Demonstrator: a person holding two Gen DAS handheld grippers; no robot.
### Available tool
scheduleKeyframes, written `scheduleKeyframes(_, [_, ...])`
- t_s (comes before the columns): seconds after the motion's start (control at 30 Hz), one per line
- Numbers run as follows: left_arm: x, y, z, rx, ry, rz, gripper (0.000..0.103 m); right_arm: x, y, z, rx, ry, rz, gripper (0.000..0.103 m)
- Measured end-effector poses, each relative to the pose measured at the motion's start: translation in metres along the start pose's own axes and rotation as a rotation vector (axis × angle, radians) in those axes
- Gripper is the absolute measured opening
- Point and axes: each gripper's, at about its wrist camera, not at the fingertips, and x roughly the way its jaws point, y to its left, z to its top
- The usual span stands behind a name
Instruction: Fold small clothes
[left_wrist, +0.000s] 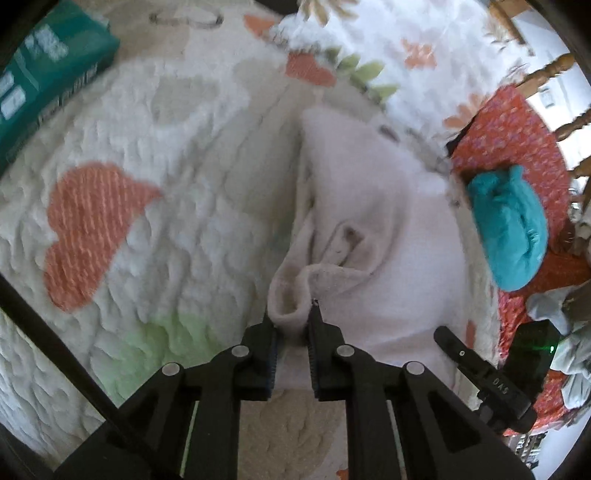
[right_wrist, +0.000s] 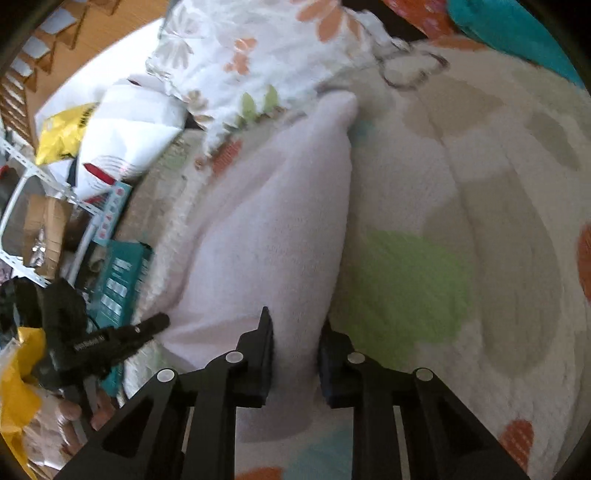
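1. Your left gripper (left_wrist: 292, 314) is clamped on a rolled hem of the pale pink garment (left_wrist: 373, 206), with the cloth bunched between its tips.
2. Your right gripper (right_wrist: 295, 332) has closed on a fold of the same garment (right_wrist: 273, 236); the pads press the fabric from both sides.
3. The garment lies lengthwise on the quilted flowered blanket (left_wrist: 155, 155), its far end toward the loose floral sheet (left_wrist: 369, 33).
4. To do this fold well, I would lift both held edges together and level, carry them toward the garment's far end, and keep the cloth taut between the grippers so the crease forms straight. Check that each grip holds every layer of the hem, or one may slip out midway.
5. Only the left view shows the open, wrinkled hem, a teal bundle of cloth (left_wrist: 511, 229) beside the garment on red patterned fabric, and a green packet (left_wrist: 44, 74) across the blanket.
6. Only the right view shows the garment's smooth long side, a green patch (right_wrist: 402, 288) of the blanket just beside it, and floor clutter beyond.
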Motion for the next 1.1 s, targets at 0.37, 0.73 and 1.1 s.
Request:
scheduleKeyframes(0.37, [-0.002, 0.007, -0.011, -0.024, 0.028, 0.01, 0.028, -0.054, 0.07, 0.036, -0.251, -0.195, -0.193, 0.044])
scheduleKeyframes(0.73, [-0.001, 0.008, -0.018, -0.037, 0.025, 0.0, 0.03, 0.136, 0.204, 0.093, -0.561, 0.118, -0.234, 0.064])
scheduleKeyframes(1.1, [0.001, 0.0, -0.026, -0.028, 0.027, 0.001, 0.03, 0.08, 0.188, 0.132, -0.416, -0.09, -0.328, 0.008])
